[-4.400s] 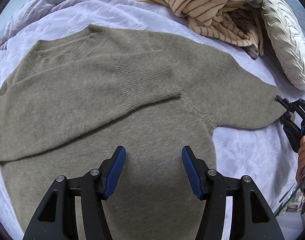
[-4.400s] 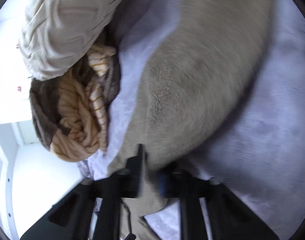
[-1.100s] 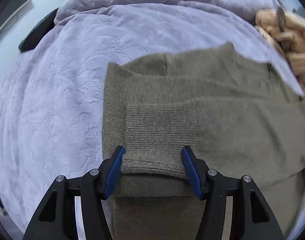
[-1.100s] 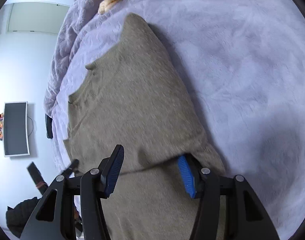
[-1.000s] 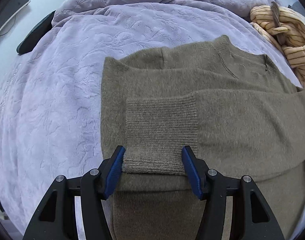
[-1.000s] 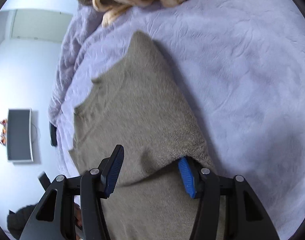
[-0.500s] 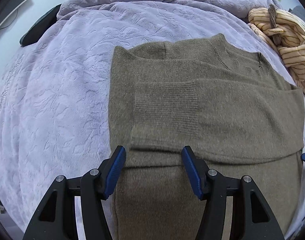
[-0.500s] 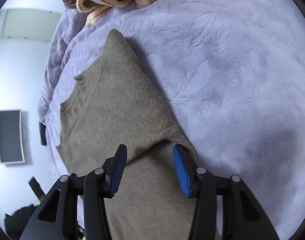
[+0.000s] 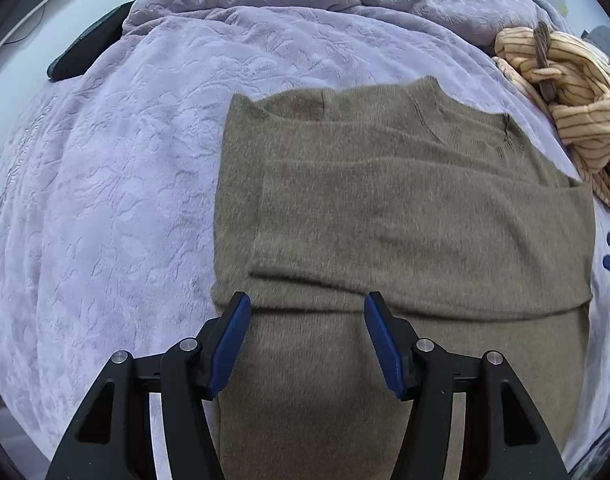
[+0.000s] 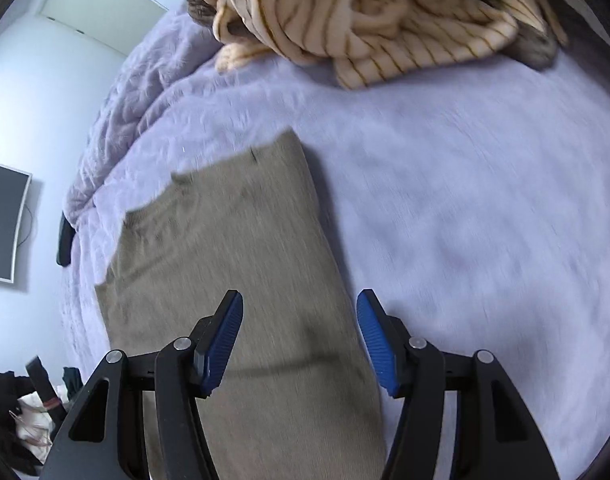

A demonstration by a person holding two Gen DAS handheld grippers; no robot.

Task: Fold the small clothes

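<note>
An olive knit sweater (image 9: 405, 216) lies flat on the lilac bedspread (image 9: 105, 200), both sleeves folded across its chest into a tidy rectangle. My left gripper (image 9: 307, 320) hovers open over the sweater's lower left part, below the folded sleeves, with nothing between its blue pads. In the right wrist view the same sweater (image 10: 233, 264) runs up from the bottom. My right gripper (image 10: 299, 320) hangs above its right edge; its jaws are opening and the pads press on no cloth.
A crumpled cream garment with brown stripes (image 9: 561, 92) lies at the bed's far right, also in the right wrist view (image 10: 365, 12). A dark flat object (image 9: 85, 48) rests at the bedspread's far left edge. A wall screen (image 10: 3, 220) hangs beyond the bed.
The right sleeve, pinched and carried earlier, now lies folded over the chest. Both grippers have drawn up and away from the sweater; the right one narrowed, then widened and rolled.
</note>
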